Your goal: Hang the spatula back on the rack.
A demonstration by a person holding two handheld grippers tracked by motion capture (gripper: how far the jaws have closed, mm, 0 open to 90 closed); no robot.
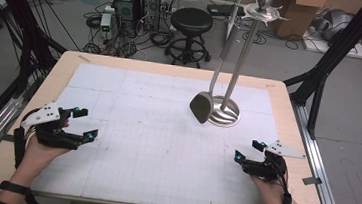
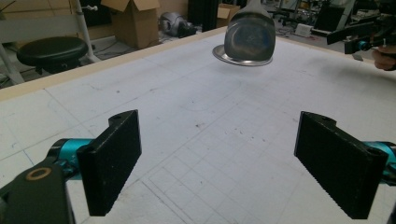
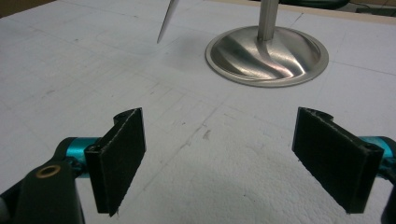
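Observation:
A steel utensil stand point(image 1: 225, 114) rises from its round base at the table's back right, with a metal spatula point(image 1: 202, 105) hanging from its top hook. In the left gripper view the spatula's blade point(image 2: 249, 35) hangs in front of the base. The right gripper view shows the base point(image 3: 267, 53) close ahead and the blade's edge point(image 3: 166, 22). My left gripper point(image 1: 82, 123) rests open at the front left of the white mat. My right gripper point(image 1: 248, 151) rests open at the front right. Both hold nothing.
A white gridded mat point(image 1: 164, 145) covers most of the wooden table point(image 1: 50, 82). Beyond the far edge stand a black stool point(image 1: 190, 32), computer towers point(image 1: 138, 2), cables and cardboard boxes point(image 1: 298, 13). Black frame legs point(image 1: 328, 61) flank the table.

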